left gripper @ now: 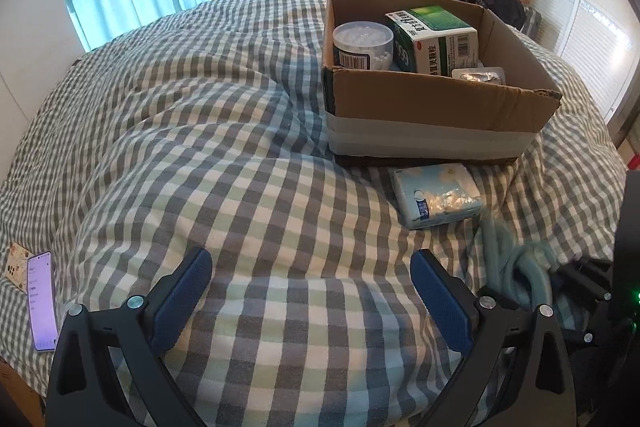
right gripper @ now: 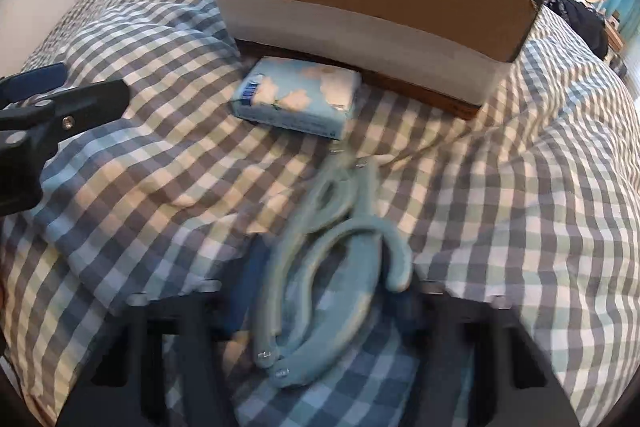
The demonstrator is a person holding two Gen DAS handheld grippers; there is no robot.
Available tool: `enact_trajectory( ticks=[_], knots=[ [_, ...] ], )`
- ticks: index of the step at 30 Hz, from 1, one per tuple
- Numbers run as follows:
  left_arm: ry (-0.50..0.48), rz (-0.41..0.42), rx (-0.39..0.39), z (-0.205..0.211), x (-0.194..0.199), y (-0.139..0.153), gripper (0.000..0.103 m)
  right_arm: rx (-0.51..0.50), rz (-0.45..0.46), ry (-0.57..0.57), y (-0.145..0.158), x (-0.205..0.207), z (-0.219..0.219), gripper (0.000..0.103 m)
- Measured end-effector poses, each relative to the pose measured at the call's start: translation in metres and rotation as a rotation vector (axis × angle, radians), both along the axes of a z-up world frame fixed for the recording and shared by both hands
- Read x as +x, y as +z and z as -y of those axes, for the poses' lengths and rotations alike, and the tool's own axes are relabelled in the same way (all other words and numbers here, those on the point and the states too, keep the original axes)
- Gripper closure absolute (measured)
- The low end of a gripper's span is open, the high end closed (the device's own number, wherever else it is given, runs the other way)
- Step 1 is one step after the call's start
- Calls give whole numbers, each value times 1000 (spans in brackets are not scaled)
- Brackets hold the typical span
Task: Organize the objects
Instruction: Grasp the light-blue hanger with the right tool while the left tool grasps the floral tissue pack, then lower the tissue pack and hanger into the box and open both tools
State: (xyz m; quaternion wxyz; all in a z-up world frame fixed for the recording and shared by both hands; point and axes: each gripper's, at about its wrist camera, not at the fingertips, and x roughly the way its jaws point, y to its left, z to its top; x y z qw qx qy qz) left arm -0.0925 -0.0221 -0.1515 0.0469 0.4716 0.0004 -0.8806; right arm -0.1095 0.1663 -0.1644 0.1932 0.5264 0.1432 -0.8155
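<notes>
1. While the box [left gripper: 436,107] on the bed [left gripper: 240,187] already holds a tub [left gripper: 362,45], a carton [left gripper: 434,41] and a foil pack [left gripper: 480,75], two items lie outside it: a tissue pack [right gripper: 298,97] just beside its near wall, and a pale blue cord [right gripper: 332,267] nearer the camera.
2. Step in hand, as judged: securing the cord for transfer to the box. The right-wrist view is blurred, which suggests motion.
3. Right gripper [right gripper: 332,299]: the fingers stand narrowly apart with the cord's loops between them. The blur hides whether the pads actually press on it; a firm hold cannot be confirmed.
4. Left gripper [left gripper: 312,291]: the fingers are spread wide, holding nothing, above bare checked cover.
5. Next move, as judged: confirm the grip, lift the cord over the near wall and release inside. Loose loops may snag the wall or drag the tissue pack.
6. A phone [left gripper: 40,301] lies at the bed's left edge, well apart from the box.
</notes>
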Motion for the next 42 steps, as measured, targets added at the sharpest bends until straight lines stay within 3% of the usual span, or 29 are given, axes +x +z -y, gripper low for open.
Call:
enact_trajectory(
  ticks=[1, 2, 8, 13, 19, 27, 29, 30, 35, 42],
  knots=[
    [-3, 1, -1, -1, 0, 0, 1, 0, -6, 3, 1, 1, 0, 90],
    [-5, 3, -3, -2, -1, -1, 1, 6, -20, 1, 4, 3, 0, 92],
    [-30, 13, -16, -18, -11, -3, 1, -85, -107, -30, 38, 9, -20, 94],
    [-77, 30, 51, -42, -32, -11, 1, -107, -160, -67, 60, 1, -44, 94],
    [-117, 81, 78, -74, -66, -31, 1, -128, -194, -102, 72, -19, -60, 94],
    [-96, 121, 44, -87, -97, -59, 2, -161, -182, -90, 70, -28, -74, 94],
    [-108, 118, 53, -88, -98, -61, 13, -167, -176, -88, 68, -28, -72, 94],
    [-119, 126, 63, -89, -98, -63, 26, -169, -174, -86, 68, -28, -72, 94],
    [-137, 125, 94, -91, -90, -55, 26, -161, -176, -83, 65, -26, -71, 94],
    [-167, 61, 127, -86, -41, -16, 26, -144, -210, -90, 82, -6, -71, 94]
  ],
)
